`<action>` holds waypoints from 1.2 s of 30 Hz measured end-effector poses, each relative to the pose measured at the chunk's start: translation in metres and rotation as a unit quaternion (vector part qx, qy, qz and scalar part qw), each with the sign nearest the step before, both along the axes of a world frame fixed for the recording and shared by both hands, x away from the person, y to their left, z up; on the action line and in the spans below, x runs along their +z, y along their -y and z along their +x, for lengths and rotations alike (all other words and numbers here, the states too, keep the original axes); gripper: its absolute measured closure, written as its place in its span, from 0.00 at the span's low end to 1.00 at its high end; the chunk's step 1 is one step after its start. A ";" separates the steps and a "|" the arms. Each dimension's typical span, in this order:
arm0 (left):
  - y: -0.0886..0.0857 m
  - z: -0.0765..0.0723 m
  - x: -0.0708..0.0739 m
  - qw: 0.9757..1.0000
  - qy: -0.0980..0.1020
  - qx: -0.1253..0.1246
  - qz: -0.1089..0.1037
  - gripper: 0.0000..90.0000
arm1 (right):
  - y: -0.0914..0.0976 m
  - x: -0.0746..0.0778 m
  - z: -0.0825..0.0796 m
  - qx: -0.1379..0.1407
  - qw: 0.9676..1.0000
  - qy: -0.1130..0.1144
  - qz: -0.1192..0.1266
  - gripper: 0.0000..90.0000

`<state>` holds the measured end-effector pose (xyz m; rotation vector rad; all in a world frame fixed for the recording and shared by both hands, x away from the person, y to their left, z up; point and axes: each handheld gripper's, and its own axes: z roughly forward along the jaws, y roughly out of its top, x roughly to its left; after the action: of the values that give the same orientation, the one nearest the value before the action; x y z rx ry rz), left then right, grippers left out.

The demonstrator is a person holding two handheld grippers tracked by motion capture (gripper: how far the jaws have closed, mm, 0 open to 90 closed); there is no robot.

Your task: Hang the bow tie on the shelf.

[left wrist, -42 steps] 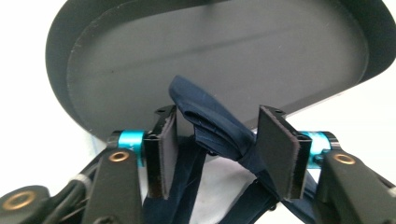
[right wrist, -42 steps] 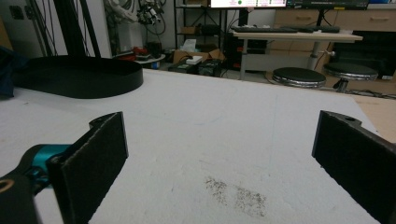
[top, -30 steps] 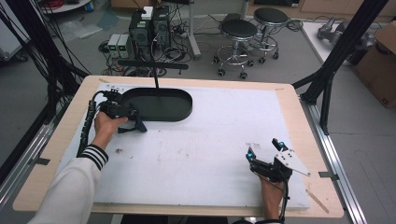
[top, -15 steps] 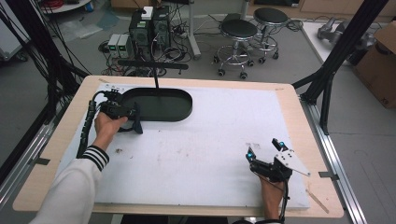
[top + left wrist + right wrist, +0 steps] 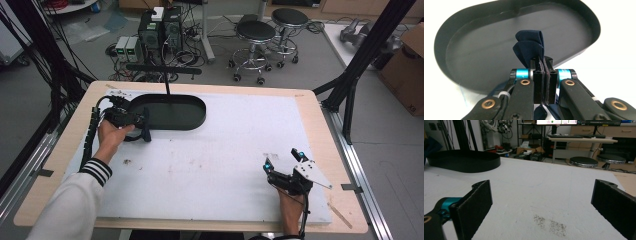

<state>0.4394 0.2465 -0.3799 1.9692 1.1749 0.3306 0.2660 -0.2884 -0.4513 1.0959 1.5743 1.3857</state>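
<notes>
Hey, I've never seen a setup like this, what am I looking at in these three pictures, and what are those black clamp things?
A person at a table holds a hand-operated two-jaw gripper in each hand; there is no robot arm. The high view looks down from above. The other two pictures come from cameras riding on each gripper, looking along its jaws. On the white surface lies a black oval tray, with nothing visible inside it. The left gripper, beside the tray's near edge, is shut on a piece of dark blue cloth, which sticks up between its jaws. The right gripper sits near the table's front right, jaws wide open, holding nothing.
</notes>
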 end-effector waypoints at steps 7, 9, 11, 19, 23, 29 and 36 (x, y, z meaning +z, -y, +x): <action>-0.001 -0.008 0.011 0.999 0.049 -0.013 -0.012 0.98 | 0.000 0.000 0.000 -0.001 1.000 0.000 0.000 0.03; -0.001 -0.009 0.013 0.998 0.060 -0.014 -0.014 0.98 | 0.000 0.000 0.000 -0.001 1.000 0.000 0.000 0.03; -0.003 -0.010 0.015 0.997 0.068 -0.012 -0.016 0.98 | 0.000 0.000 0.000 -0.001 1.000 -0.002 0.001 0.03; -0.011 -0.016 0.026 0.993 0.111 -0.003 -0.041 0.98 | 0.000 0.000 0.000 -0.001 1.000 0.000 0.000 0.03; -0.016 -0.019 0.031 0.991 0.124 0.000 -0.050 0.98 | 0.000 0.000 0.000 0.000 1.000 -0.002 -0.002 0.03; -0.023 -0.024 0.039 0.984 0.158 0.020 -0.078 0.98 | -0.001 0.000 0.000 -0.001 1.000 -0.002 -0.002 0.03; -0.032 -0.028 0.046 0.978 0.188 0.038 -0.087 0.98 | -0.001 0.000 0.000 -0.001 1.000 -0.003 -0.004 0.03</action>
<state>0.4117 0.2784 -0.3342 1.6249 0.9978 0.5911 0.2664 -0.2874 -0.4512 1.0981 1.5822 1.3759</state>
